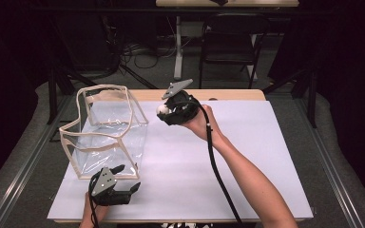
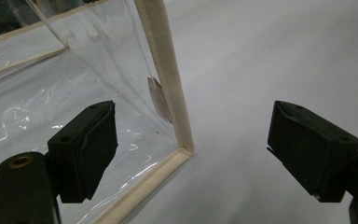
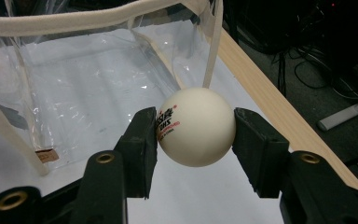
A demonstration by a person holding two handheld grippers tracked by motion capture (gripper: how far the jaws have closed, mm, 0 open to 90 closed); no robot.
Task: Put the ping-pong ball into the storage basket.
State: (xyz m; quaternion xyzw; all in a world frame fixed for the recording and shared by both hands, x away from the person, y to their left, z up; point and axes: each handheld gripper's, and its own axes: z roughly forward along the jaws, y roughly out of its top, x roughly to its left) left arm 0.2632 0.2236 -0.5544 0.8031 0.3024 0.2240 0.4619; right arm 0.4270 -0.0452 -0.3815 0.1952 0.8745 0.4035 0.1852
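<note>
With the right gripper (image 3: pixel 196 135) clamped on the white ball (image 3: pixel 196 127) beside the clear bag (image 1: pixel 105 130), we carry it above the bag's open top before releasing, while the left gripper (image 2: pixel 192 149) waits wide open and empty at the bag's corner.

Table (image 1: pixel 266 142) seen from above, facing fwd and down. Clear bag (image 1: pixel 105 130) is framed close-up by both gripper cams.

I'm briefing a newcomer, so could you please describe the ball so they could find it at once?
On the white sheet, look right of the clear bag. The right gripper holds the ball above it: round, white, red print, the one loose thing.
</note>
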